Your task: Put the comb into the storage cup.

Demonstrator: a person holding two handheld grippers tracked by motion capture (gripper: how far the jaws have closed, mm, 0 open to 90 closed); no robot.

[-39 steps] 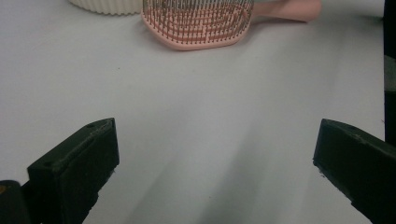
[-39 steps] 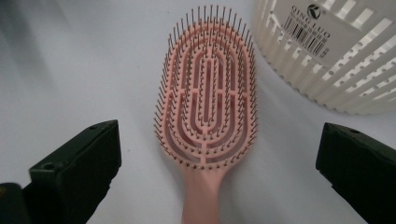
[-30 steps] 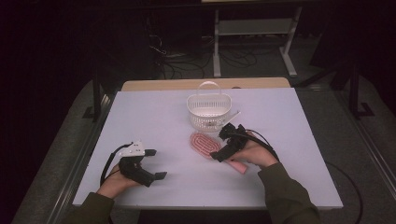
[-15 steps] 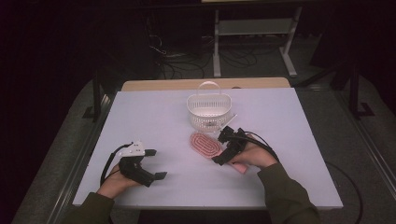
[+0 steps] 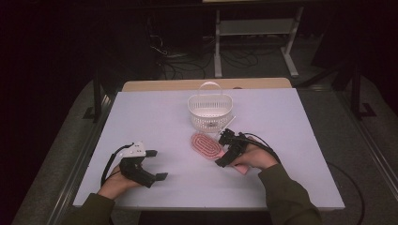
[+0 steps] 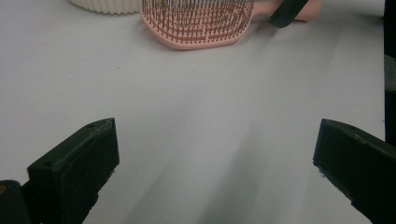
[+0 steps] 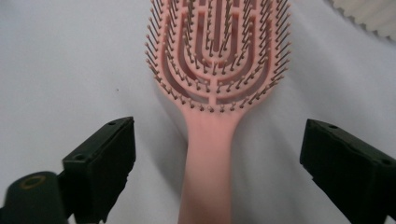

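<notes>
Matt pink plastic hairbrush (image 7: 212, 88) with fine metal-looking bristles lies on the smooth, faintly sheened pale tabletop (image 5: 300, 126), a ribbed, glossy white plastic basket (image 5: 210, 111) at its twelve o'clock, and the matt black plastic right gripper (image 7: 217, 163) straddles the handle.

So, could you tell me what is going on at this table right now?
A person works with a gripper in each hand. The right gripper straddles the handle of a pink hairbrush lying bristles up on the white table. Its jaws have just been closing but do not press on the handle yet. The left gripper rests open, apart. A white basket stands just beyond the brush.
</notes>
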